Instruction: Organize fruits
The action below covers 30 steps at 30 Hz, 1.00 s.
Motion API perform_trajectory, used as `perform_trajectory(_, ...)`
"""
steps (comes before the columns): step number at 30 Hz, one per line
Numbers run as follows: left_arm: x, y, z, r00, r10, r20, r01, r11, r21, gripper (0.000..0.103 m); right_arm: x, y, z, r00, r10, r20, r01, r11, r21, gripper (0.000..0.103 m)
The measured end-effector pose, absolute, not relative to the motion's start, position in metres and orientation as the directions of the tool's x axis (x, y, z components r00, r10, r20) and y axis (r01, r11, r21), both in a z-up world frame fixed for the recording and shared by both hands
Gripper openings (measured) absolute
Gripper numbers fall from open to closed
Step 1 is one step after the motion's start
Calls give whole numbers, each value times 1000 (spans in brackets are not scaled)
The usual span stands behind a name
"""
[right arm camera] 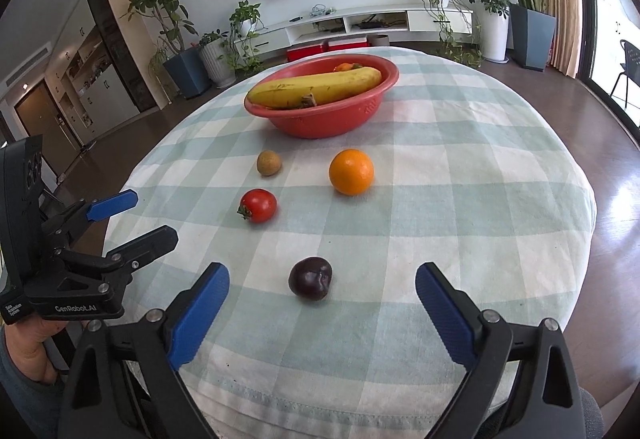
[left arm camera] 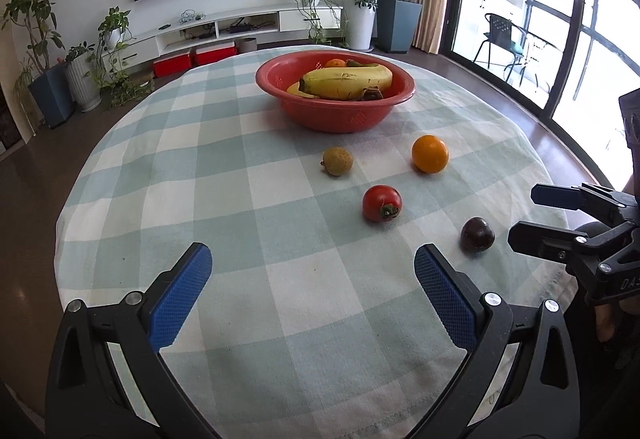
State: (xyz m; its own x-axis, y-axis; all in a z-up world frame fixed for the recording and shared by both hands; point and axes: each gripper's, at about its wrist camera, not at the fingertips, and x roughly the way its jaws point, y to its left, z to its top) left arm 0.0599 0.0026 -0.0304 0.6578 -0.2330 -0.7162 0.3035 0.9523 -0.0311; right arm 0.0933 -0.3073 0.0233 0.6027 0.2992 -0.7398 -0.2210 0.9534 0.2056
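Observation:
A red bowl (left arm camera: 336, 117) (right arm camera: 320, 121) at the far side of the checked tablecloth holds a banana (left arm camera: 346, 81) (right arm camera: 312, 87) and a small orange fruit. Loose on the cloth lie a brownish fruit (left arm camera: 337, 160) (right arm camera: 269, 162), an orange (left arm camera: 430, 153) (right arm camera: 351, 171), a red tomato-like fruit (left arm camera: 381, 203) (right arm camera: 258, 204) and a dark purple plum (left arm camera: 477, 234) (right arm camera: 310, 278). My left gripper (left arm camera: 313, 259) stands open over bare cloth, nothing between its fingers. My right gripper (right arm camera: 322, 277) is open, with the plum lying just ahead between its fingertips, untouched.
The round table's cloth (left arm camera: 240, 207) drops off at the near and side edges. Each gripper shows in the other's view: the right gripper (left arm camera: 532, 215) beside the plum, the left gripper (right arm camera: 132, 217) held by a hand at the left edge. Potted plants, a TV unit and glass doors stand beyond.

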Motion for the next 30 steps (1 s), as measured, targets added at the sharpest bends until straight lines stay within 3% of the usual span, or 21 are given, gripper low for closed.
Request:
perform_trajectory(18, 60, 4, -35, 623, -273, -733, 342, 938, -58, 102, 106, -287, 2, 532, 270, -803, -251, 955, 155, 54)
perform_trajectory(27, 71, -2, -42, 589, -268, -762, 358, 932, -52, 103, 108, -277, -6, 520, 245, -818, -276, 955, 111, 44)
perform_trajectory(30, 75, -2, -44, 586, -267, -765, 351, 935, -58, 103, 109, -277, -6, 524, 244, -816, -283, 954, 103, 37)
